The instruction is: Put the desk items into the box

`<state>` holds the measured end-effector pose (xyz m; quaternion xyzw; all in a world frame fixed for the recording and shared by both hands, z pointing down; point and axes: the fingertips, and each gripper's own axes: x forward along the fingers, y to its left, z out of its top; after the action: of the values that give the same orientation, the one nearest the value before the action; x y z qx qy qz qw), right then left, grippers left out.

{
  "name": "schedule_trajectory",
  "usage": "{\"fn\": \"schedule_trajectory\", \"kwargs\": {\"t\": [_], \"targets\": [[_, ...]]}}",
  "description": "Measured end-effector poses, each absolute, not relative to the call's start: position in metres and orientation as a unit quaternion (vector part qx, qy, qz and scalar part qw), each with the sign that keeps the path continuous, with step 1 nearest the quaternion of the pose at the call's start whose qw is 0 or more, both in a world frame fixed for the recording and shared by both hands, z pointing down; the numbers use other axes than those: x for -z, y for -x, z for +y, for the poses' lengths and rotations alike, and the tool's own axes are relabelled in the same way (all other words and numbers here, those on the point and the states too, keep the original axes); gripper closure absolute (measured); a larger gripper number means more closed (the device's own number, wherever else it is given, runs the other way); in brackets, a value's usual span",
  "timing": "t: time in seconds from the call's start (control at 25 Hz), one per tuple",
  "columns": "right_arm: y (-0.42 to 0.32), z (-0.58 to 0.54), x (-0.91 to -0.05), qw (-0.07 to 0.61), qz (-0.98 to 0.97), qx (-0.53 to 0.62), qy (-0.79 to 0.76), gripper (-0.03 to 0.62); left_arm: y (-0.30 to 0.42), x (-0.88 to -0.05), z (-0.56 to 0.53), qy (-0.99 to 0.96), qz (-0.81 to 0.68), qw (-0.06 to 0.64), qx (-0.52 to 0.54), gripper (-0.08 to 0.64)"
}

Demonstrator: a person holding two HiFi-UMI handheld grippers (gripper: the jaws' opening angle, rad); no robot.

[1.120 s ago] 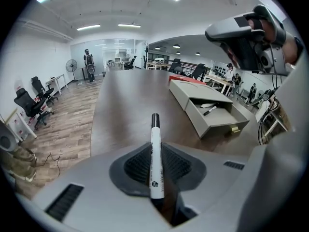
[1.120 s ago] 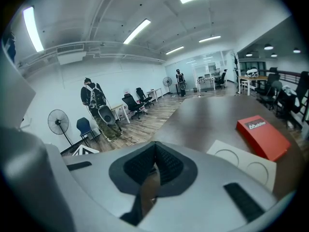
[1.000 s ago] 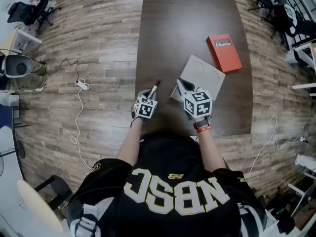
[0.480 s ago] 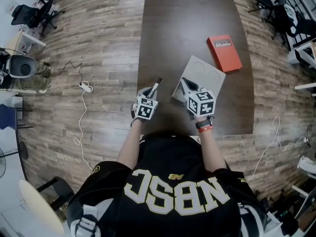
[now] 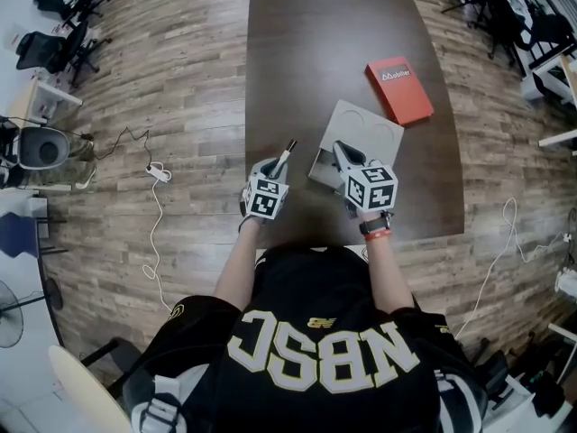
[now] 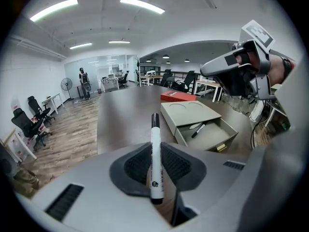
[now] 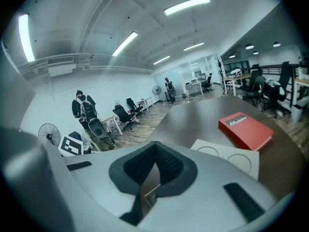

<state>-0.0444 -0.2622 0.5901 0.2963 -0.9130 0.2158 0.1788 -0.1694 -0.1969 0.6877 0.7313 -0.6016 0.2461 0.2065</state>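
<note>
My left gripper (image 5: 276, 164) is shut on a white marker (image 6: 155, 153) with a black cap, which sticks out forward between the pads (image 6: 139, 163). It hovers over the dark table just left of a grey box (image 5: 361, 129). The box's drawer (image 6: 208, 135) stands pulled out, with two pens (image 6: 197, 128) lying inside. My right gripper (image 5: 342, 155) hangs over the drawer end of the box; its pads (image 7: 170, 164) meet at the tips with nothing between them. The box's lid (image 7: 231, 160) shows two round recesses.
A red book (image 5: 398, 89) lies on the table (image 5: 315, 52) beyond the box, to the right. The table's near edge runs just below both grippers. Wooden floor surrounds the table, with a white cable (image 5: 149, 206) at the left. Office chairs and a person (image 7: 82, 108) stand far off.
The head view has shifted a little. Both grippers stay where they were beside the box, and the marker is still held.
</note>
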Motion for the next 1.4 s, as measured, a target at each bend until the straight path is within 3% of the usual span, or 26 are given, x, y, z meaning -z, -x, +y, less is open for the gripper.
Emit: {"fn": "schedule_trajectory", "kwargs": {"t": [0.8, 1.4], "targets": [[-0.048, -0.274, -0.596, 0.138, -0.871, -0.26, -0.394, 0.584, 0.069, -0.665, -0.243, -0.814, -0.49, 0.14, -0.277, 0.483], [-0.119, -0.266, -0.594, 0.118, -0.827, -0.277, -0.474, 0.584, -0.023, -0.682, -0.25, -0.885, -0.332, 0.127, -0.302, 0.482]]}}
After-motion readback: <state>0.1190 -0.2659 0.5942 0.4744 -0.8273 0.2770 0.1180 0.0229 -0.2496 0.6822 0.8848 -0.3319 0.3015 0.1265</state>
